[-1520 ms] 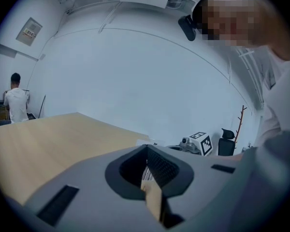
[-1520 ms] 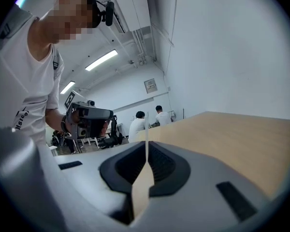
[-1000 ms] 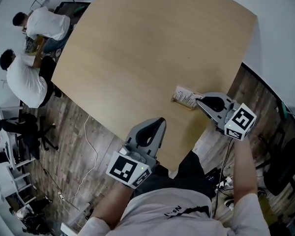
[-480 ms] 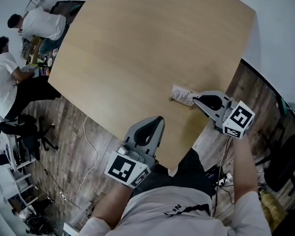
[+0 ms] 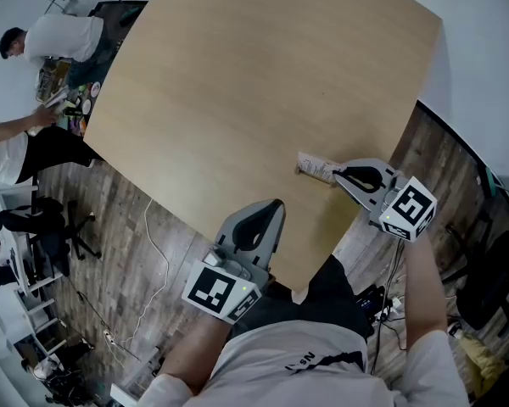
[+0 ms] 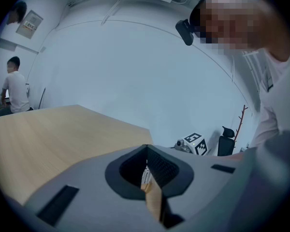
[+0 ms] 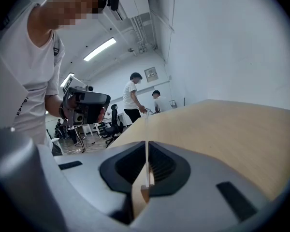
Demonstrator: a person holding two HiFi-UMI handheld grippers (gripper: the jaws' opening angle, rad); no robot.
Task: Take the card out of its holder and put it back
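Standing in its wooden holder [image 5: 302, 172], card [image 5: 316, 165] sits near the table's [image 5: 237, 100] 4 o'clock edge, pinched by right gripper [image 5: 338, 175], which comes in from the card's 3 o'clock. Left gripper [image 5: 276, 207] hangs at the card's 7 o'clock over the table's near edge, jaws pressed together.

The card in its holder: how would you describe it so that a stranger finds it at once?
Start at the large light wooden table and go to its near edge on the person's right. There the right hand-held gripper grips a white printed card standing in a small wooden holder; nothing else sits on that tabletop.
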